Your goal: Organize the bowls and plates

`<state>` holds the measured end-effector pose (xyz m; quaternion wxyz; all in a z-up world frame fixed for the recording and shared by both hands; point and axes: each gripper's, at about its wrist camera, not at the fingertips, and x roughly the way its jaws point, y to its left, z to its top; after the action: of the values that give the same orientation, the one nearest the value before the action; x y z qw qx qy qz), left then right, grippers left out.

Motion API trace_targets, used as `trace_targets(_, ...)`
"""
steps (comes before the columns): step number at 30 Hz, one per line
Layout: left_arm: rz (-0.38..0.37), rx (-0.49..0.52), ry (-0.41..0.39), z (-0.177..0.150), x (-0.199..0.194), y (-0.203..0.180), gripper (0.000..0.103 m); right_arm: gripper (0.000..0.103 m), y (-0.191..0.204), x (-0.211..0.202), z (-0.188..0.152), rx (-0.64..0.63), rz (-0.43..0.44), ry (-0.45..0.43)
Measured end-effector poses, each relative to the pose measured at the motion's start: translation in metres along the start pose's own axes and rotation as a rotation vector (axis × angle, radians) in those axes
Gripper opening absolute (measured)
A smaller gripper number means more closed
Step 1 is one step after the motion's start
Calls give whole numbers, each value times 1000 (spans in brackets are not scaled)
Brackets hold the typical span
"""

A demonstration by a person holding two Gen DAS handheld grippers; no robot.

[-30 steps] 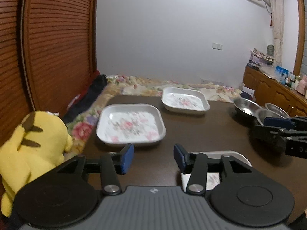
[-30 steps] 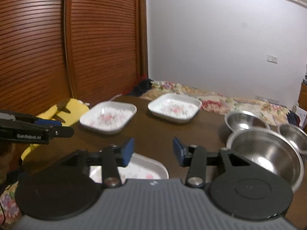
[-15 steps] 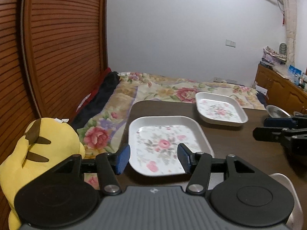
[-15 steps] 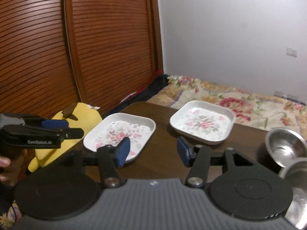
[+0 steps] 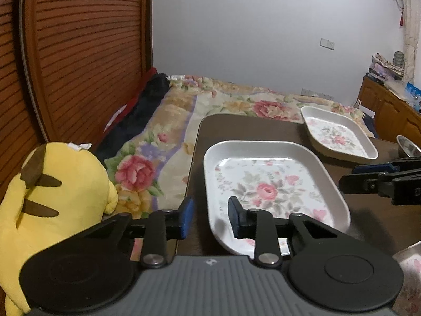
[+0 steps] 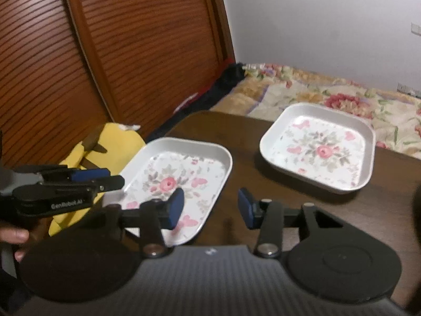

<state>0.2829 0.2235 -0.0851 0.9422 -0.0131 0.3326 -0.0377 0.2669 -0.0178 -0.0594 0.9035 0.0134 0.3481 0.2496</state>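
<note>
Two white square plates with pink flower prints lie on the dark table. The near plate lies at the table's left edge; the far plate sits behind it to the right. My left gripper straddles the near plate's left front rim, its jaws closing, pads not touching it. My right gripper straddles that plate's right front rim, jaws also closing, pads off it. Each gripper shows from the side in the other's view: right gripper, left gripper.
A yellow plush toy sits left of the table beside a flowered quilt. A steel bowl peeks in at the right edge; part of a third plate shows at bottom right. Slatted wooden doors stand to the left.
Both grippers have swung left and down to the near plate, now straddling its rims. Both jaws have narrowed. The steel bowls have slid out of the right wrist view.
</note>
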Motion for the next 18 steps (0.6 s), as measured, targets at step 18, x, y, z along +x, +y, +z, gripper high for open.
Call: trace_targets(18,-38,-27,10,-2,16,4,17,23,-6,27,1,28,34,85)
